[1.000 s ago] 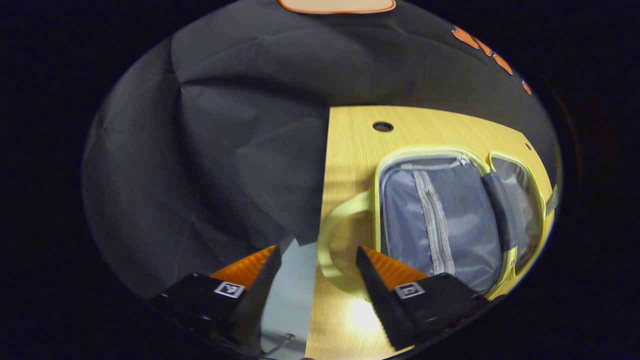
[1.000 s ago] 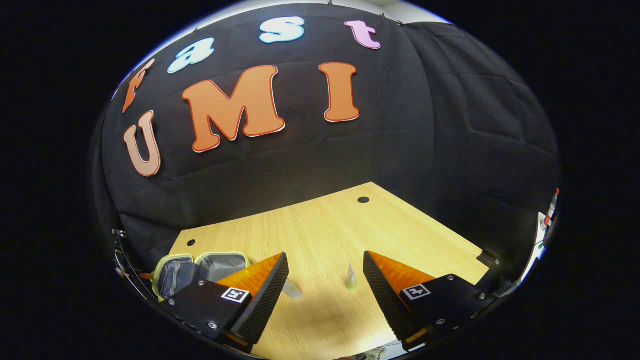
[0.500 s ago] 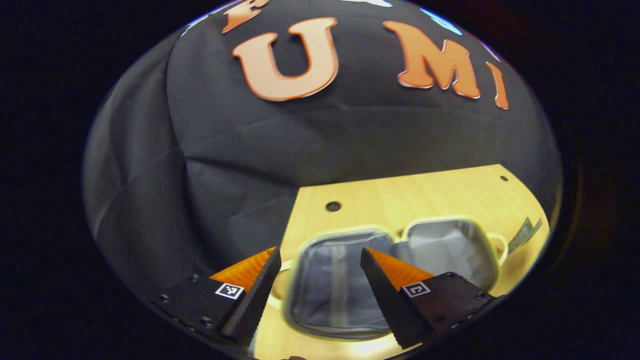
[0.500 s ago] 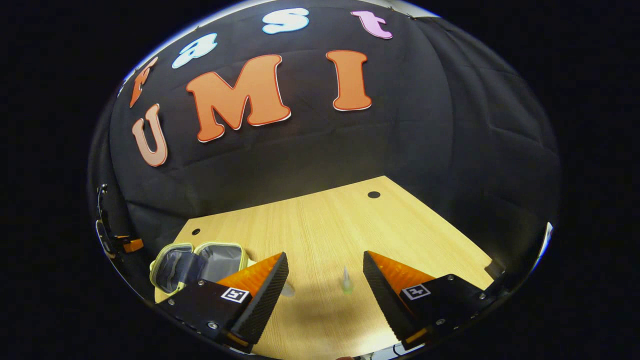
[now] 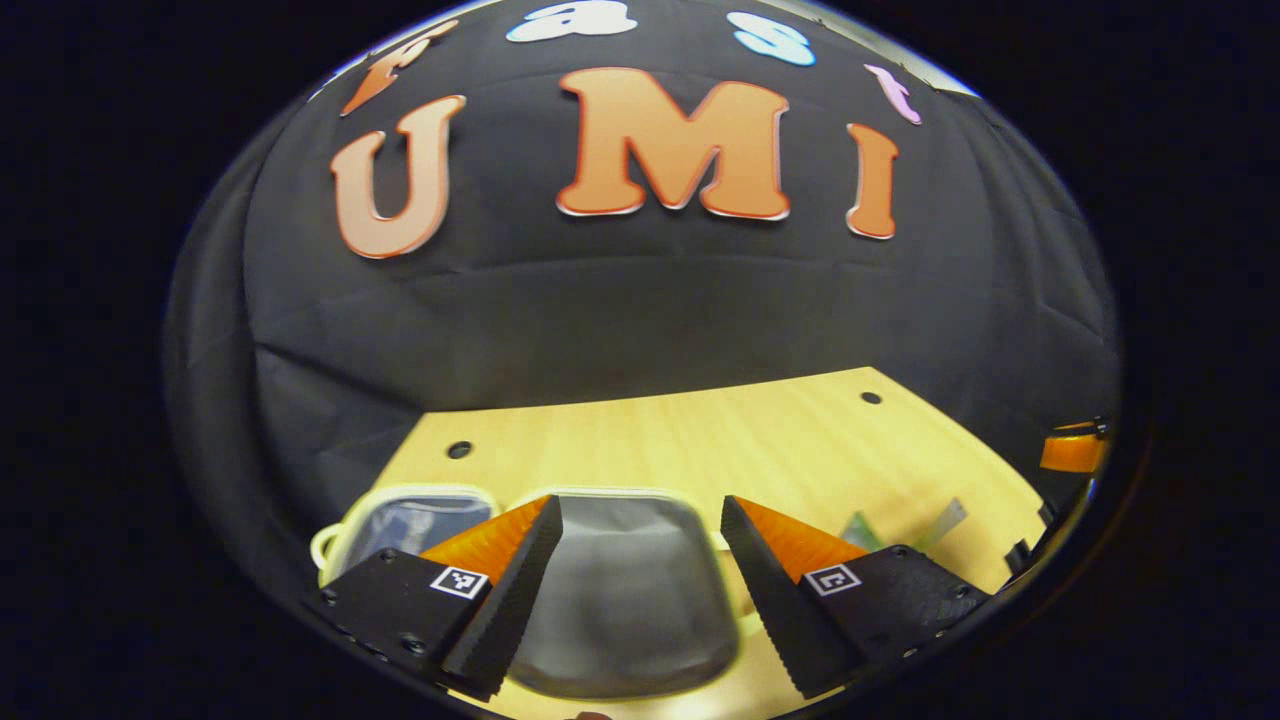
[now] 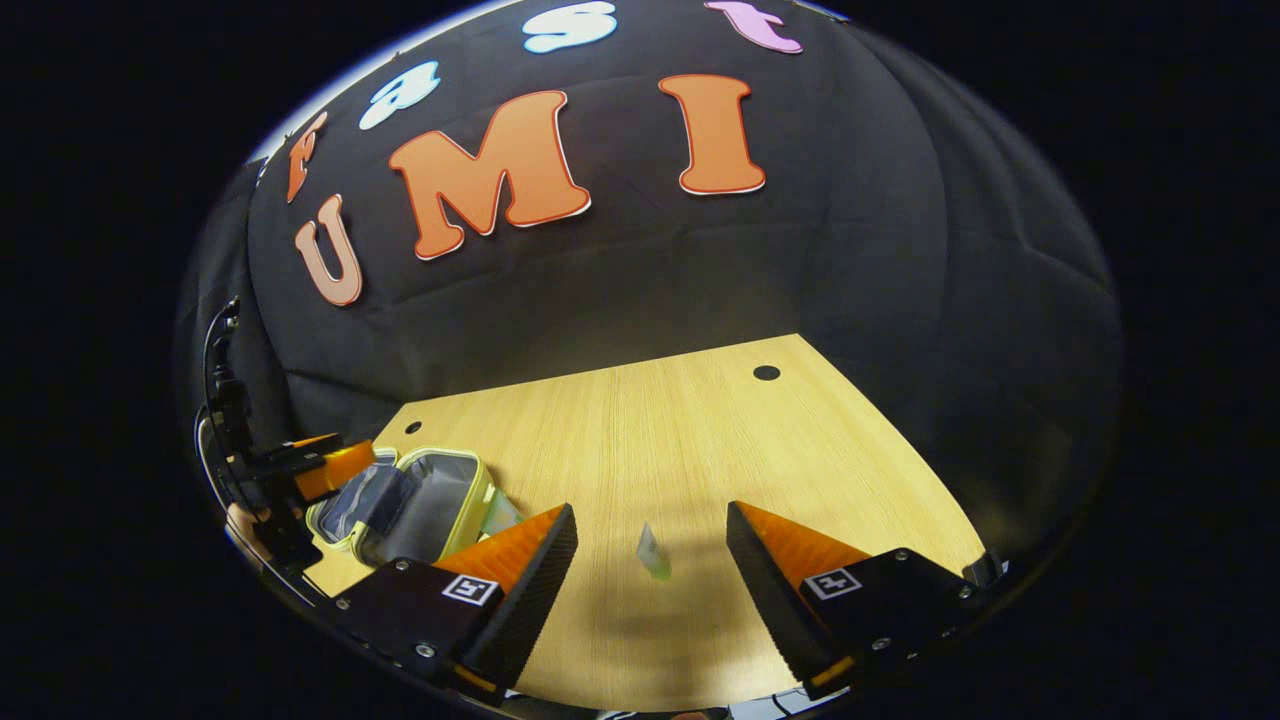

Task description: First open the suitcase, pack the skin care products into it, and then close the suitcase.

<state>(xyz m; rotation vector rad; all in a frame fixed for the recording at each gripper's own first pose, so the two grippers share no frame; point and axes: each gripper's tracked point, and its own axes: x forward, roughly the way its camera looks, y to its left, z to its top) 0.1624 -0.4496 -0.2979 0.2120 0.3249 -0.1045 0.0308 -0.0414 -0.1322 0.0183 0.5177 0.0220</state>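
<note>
Your left tool (image 5: 635, 520) has its fingers spread apart with nothing between them. Behind it, at the lower centre of the left gripper view, the suitcase (image 5: 620, 590) lies open on the table (image 5: 700, 440); its left half is partly hidden by a finger and blurred. Two tubes (image 5: 905, 528) at lower right are hard to make out. Your right tool (image 6: 650, 530) is likewise spread and empty, with a small tube (image 6: 652, 552) on the table between its fingers. In the right gripper view the suitcase (image 6: 410, 500) sits at lower left.
</note>
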